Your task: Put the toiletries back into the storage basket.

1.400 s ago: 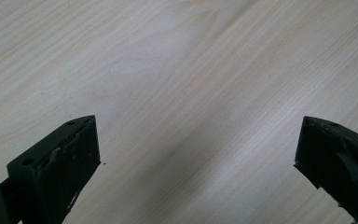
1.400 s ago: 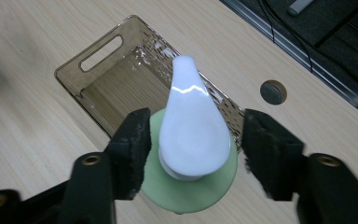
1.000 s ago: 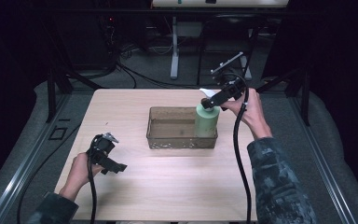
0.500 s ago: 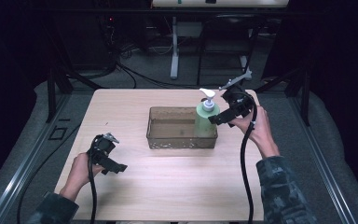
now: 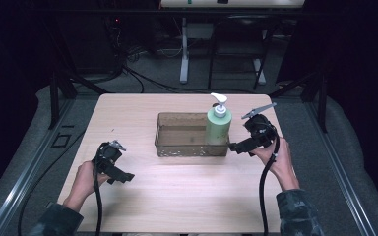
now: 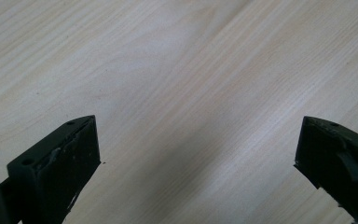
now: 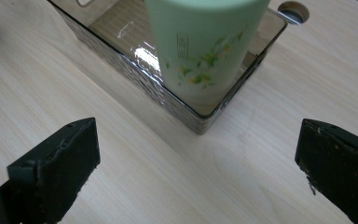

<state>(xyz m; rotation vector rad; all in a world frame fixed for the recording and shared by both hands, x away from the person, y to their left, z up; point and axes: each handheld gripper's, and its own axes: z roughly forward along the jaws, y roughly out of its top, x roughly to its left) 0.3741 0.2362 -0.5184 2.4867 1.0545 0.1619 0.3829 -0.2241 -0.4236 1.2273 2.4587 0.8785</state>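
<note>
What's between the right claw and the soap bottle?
Bare tabletop, then the clear bin's near wall; the soap bottle stands inside. Right claw is open, per the right gripper view.

bright tabletop, dark surroundings

the table (image 5: pixel 177 196) is evenly lit from above while the room behind falls to black; glare glints on the clear bin (image 7: pixel 135 56), and near jaws blur softly.

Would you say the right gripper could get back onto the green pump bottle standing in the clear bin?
Probably yes. The right gripper sits open just beside the bin, with bare table between it and the pump bottle, whose upper body rises above the bin's wall.
</note>
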